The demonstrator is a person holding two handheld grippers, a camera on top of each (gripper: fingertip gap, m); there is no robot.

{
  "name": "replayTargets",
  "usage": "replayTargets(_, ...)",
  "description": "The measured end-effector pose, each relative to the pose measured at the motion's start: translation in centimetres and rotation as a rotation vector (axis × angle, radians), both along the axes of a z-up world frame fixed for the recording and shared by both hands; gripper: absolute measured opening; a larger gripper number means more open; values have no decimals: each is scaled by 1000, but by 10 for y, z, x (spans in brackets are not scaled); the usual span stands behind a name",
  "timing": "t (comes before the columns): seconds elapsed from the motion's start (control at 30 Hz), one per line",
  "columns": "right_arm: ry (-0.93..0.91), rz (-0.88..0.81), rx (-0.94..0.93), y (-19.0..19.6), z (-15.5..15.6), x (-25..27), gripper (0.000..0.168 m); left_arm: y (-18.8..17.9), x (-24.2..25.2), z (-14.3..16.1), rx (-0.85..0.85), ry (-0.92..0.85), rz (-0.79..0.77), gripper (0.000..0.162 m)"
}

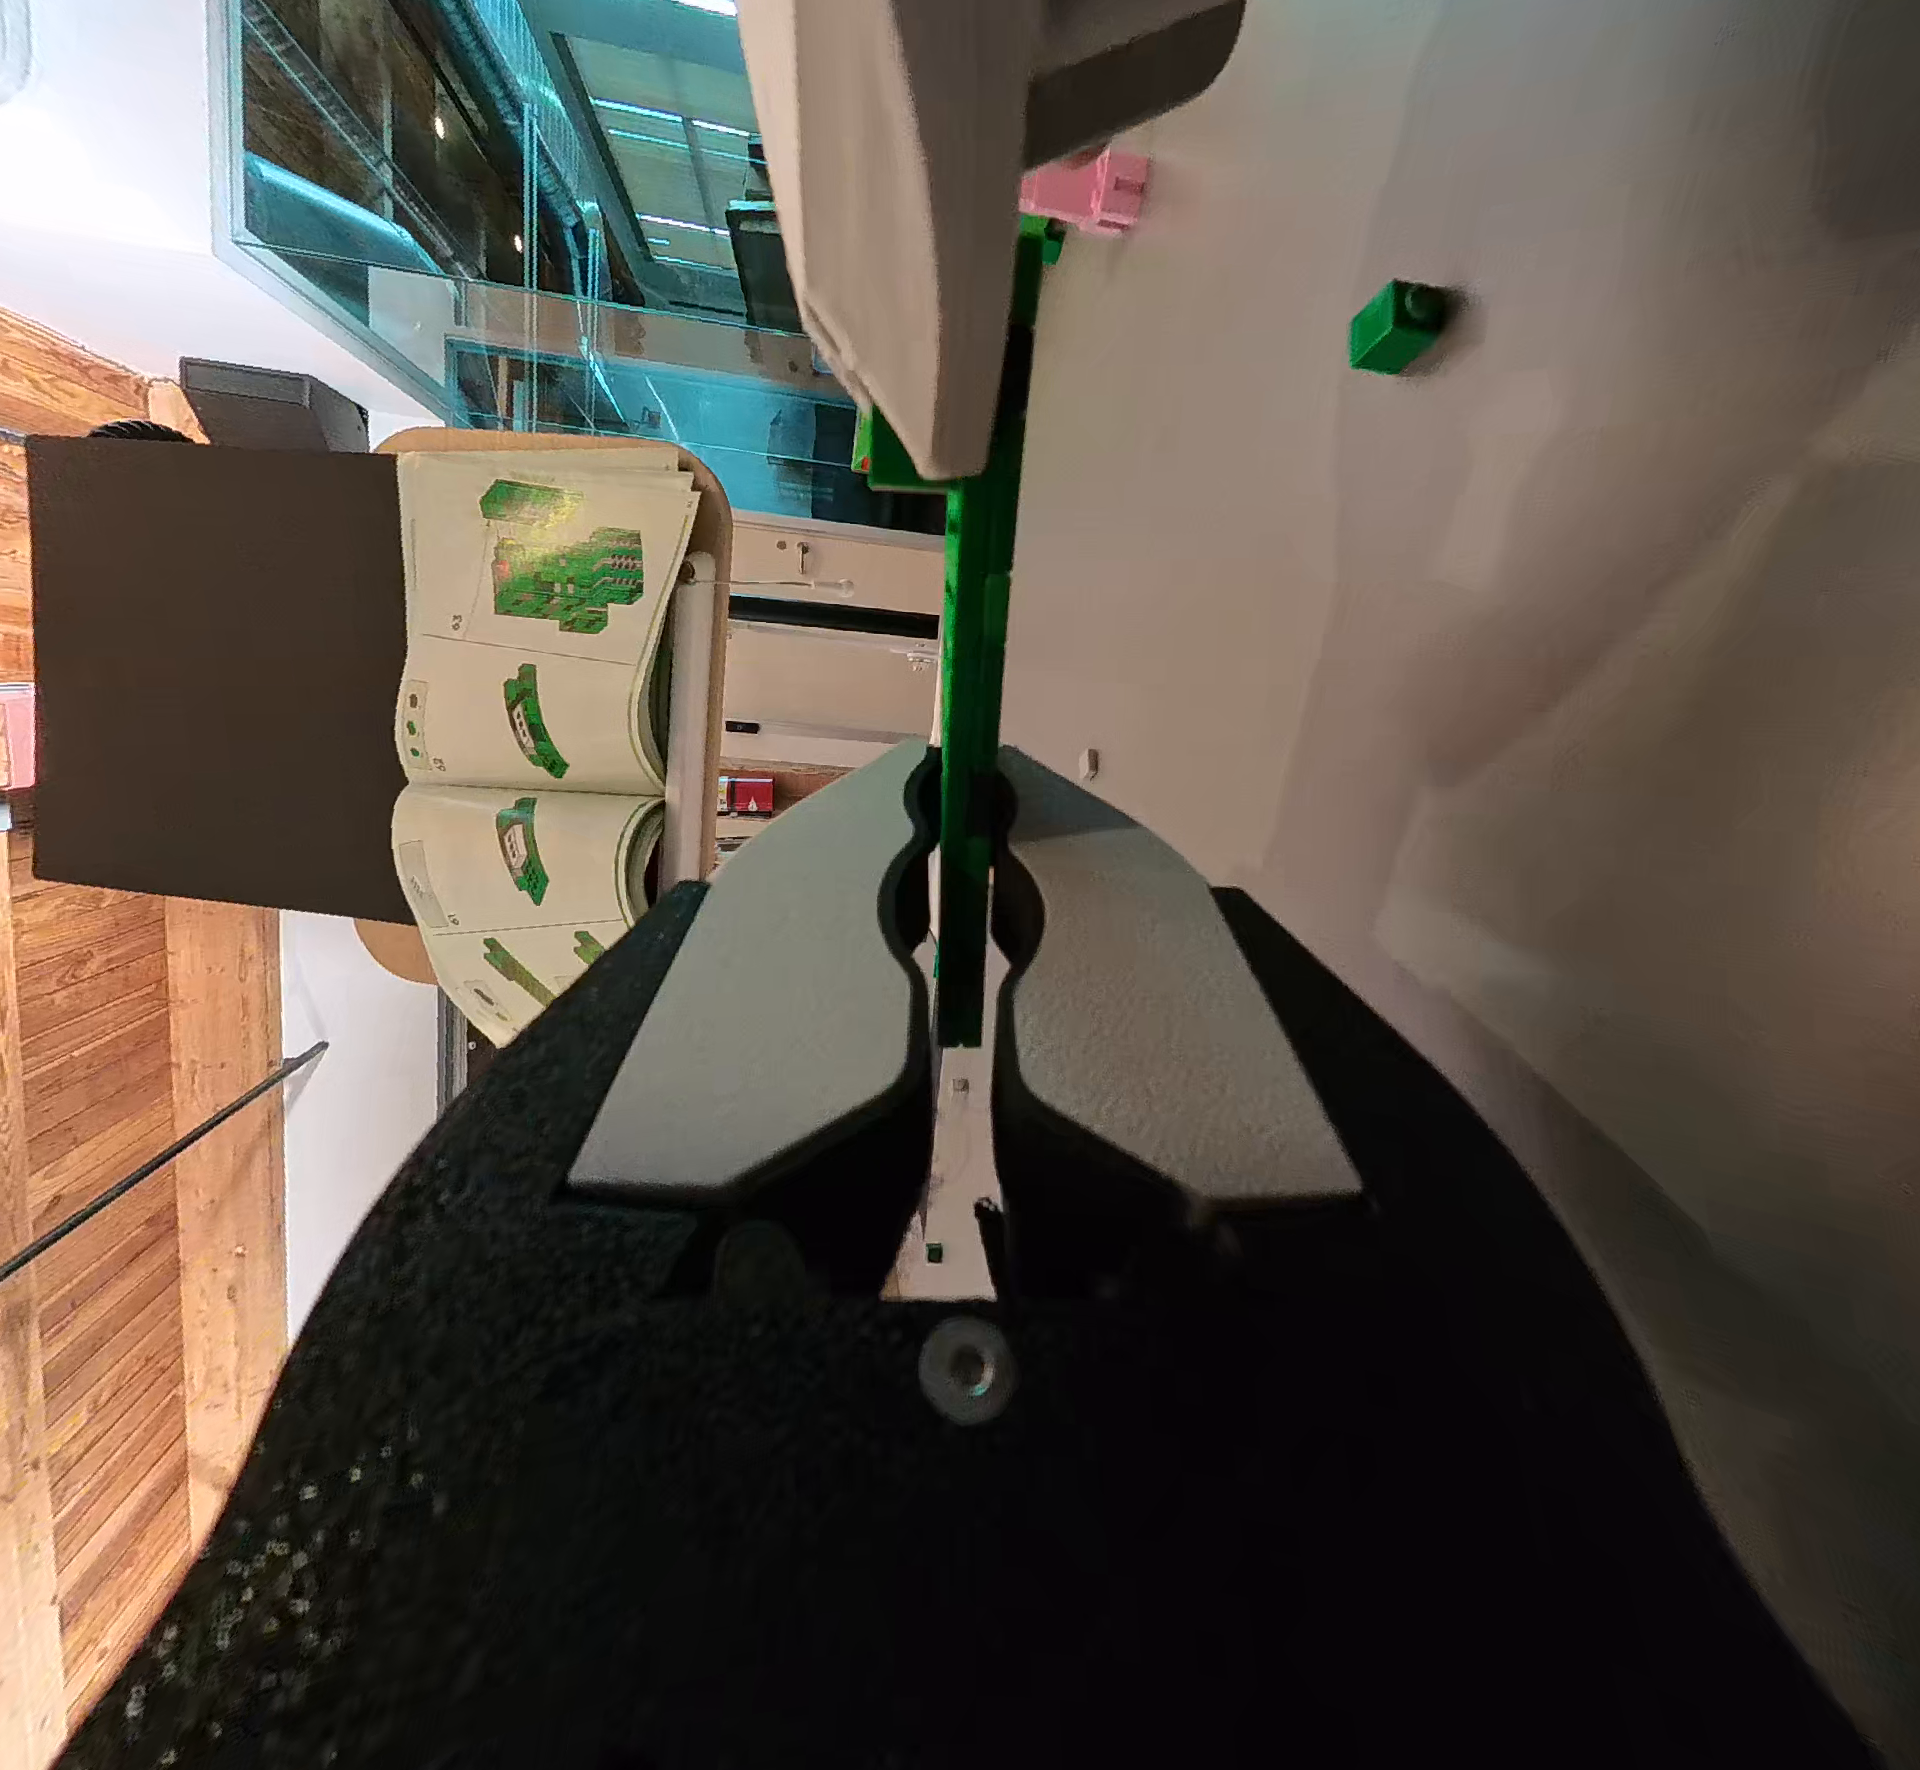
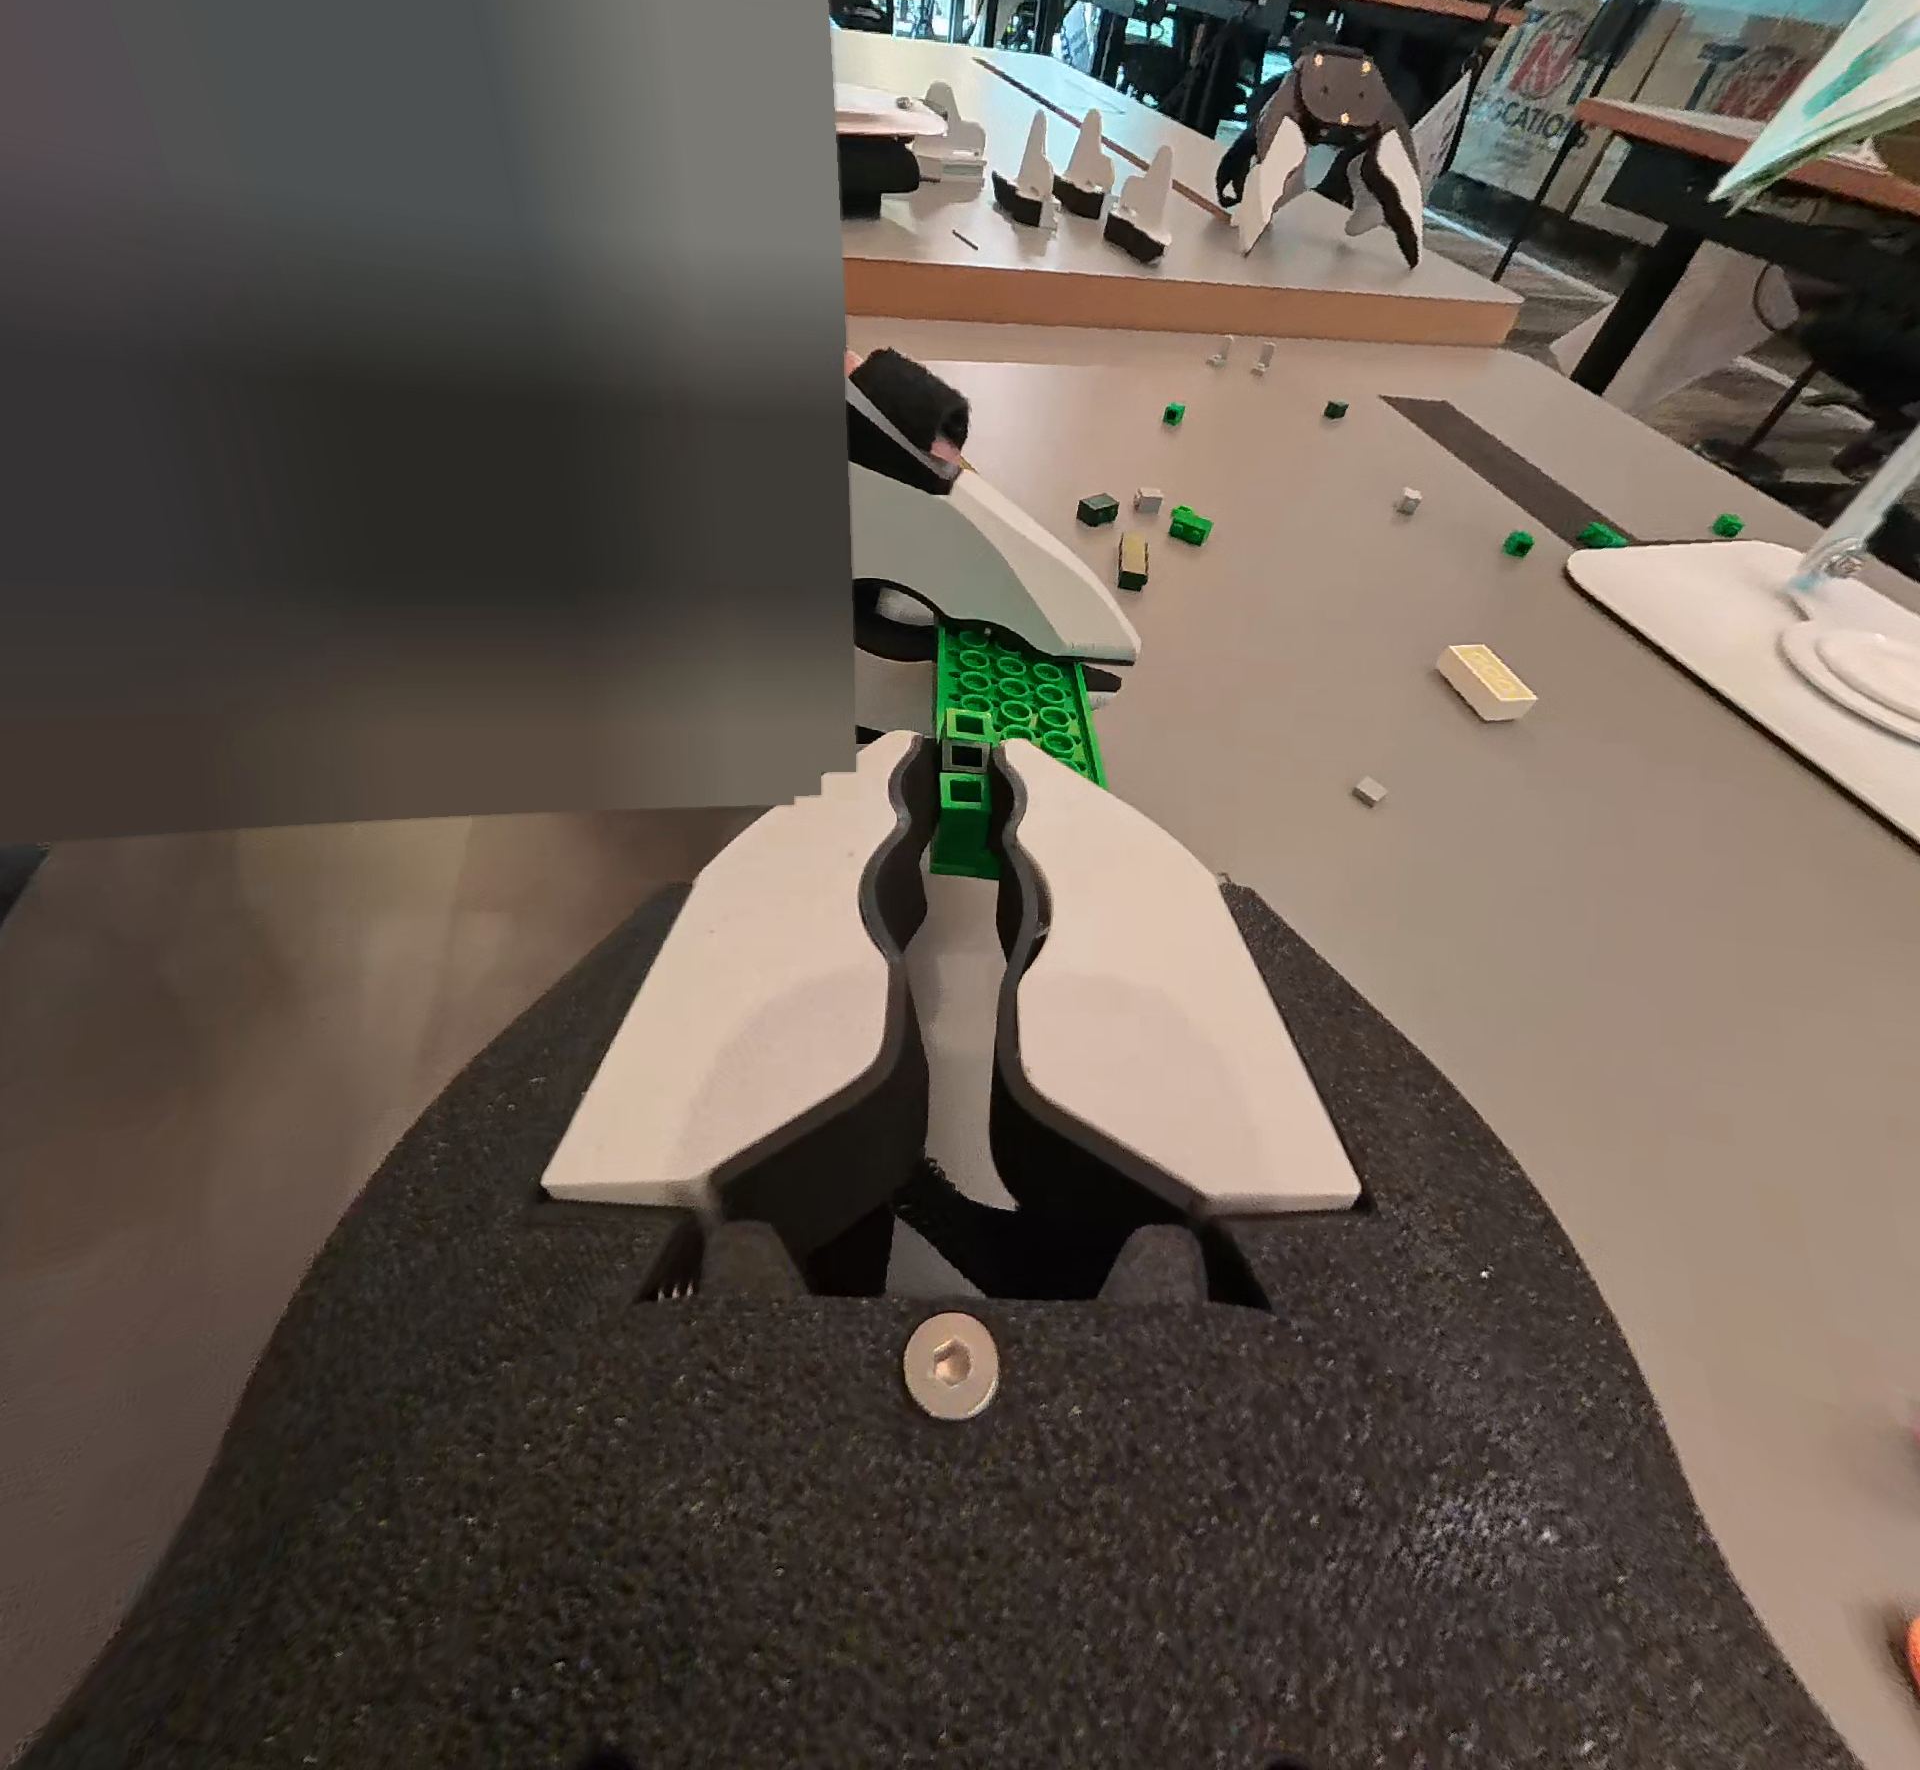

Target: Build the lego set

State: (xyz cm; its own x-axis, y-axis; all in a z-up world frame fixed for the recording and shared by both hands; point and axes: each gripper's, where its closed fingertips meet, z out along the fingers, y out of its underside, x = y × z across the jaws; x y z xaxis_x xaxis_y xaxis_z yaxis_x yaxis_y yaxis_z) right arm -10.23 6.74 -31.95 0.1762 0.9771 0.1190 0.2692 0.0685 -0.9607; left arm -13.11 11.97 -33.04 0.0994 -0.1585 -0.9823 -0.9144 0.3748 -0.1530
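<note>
Grey table (image 2: 1351, 941) w/ loose bricks scattered, open instruction booklet (image 1: 540, 681) propped nearby. Left gripper (image 1: 961, 785) clamps the green plate (image 1: 971, 681) edge-on, prob. to steady it. Right gripper (image 2: 961, 764), jaws narrow, pinches a small green brick (image 2: 964, 811) at the plate's near end, likely pressing it onto the studs. Pink brick (image 1: 1091, 193) lies just beyond.

Step nos. on open instruction booklet (image 1: 540, 671); lettering on far banner (image 2: 1538, 125)

Green studded plate (image 2: 1023, 697) clamped between both tools.
</note>
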Motion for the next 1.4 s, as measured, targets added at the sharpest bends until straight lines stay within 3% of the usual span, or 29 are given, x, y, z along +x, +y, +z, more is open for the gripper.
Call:
replayTargets(0.2, 57, 39, 28, -5, 11, 5, 18, -2, 3, -1, 9, 17, -20, 5)
replayTargets(0.33, 15, 51, 22, -4, 7, 11, 10, -1, 2, 0, 13, 12, -23, 5)
replayTargets(0.83, 64, 18, 47, -3, 14, 10, 8, -1, 1, 3, 12, -13, -18, 5)
replayTargets(0.93, 67, 47, -26, -6, 12, 6, 22, -3, 4, 0, 30, 34, -29, 5)
replayTargets(1.07, 37, 29, 16, -5, 8, 5, 0, -7, 9, -2, 38, 50, -55, 5)
replayTargets(1.23, 38, 28, 69, 2, 14, 14, 0, -4, 6, -7, -5, 66, -46, 5)
replayTargets(1.33, 31, 30, 7, 18, 16, 33, 17, 3, -10, -8, -25, 77, -11, 5)
replayTargets(1.4, -67, 84, -20, 21, -3, 45, 29, 7, -21, -11, -57, 66, 1, 6)
